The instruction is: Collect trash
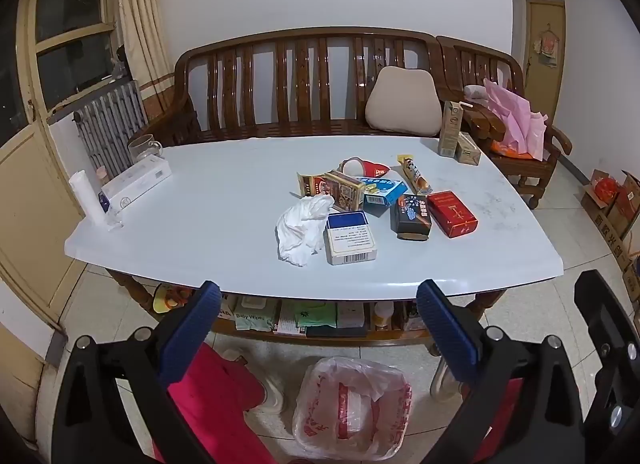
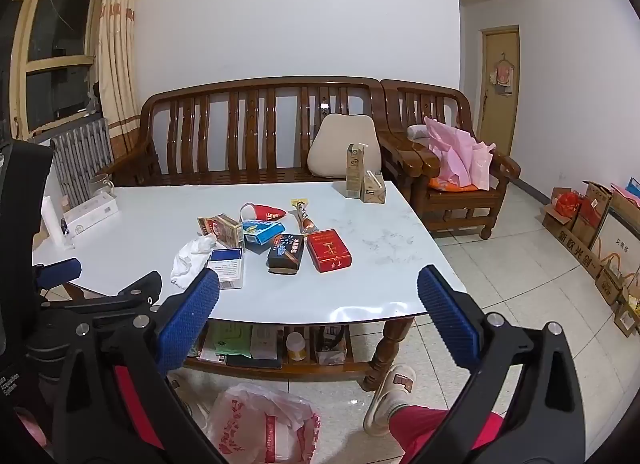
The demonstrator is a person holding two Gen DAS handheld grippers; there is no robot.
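Trash lies mid-table (image 1: 208, 224): crumpled tissue (image 1: 302, 230), then small boxes (image 1: 451, 213). I'm at the start, nothing gathered. My left gripper (image 1: 318, 330) and right gripper (image 2: 318, 318) hang before the edge, jaws spread, empty. Next I reach, pinch, drop into the bag-lined bin (image 1: 352, 408).

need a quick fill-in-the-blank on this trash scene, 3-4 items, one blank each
1. Both the left gripper and right gripper are ____.
2. The crumpled tissue touches the box with the ____ top.
3. The bin bag sits on the ____, not on the table.
4. The red box lies to the ____ of the black box.

Missing words: open; blue; floor; right
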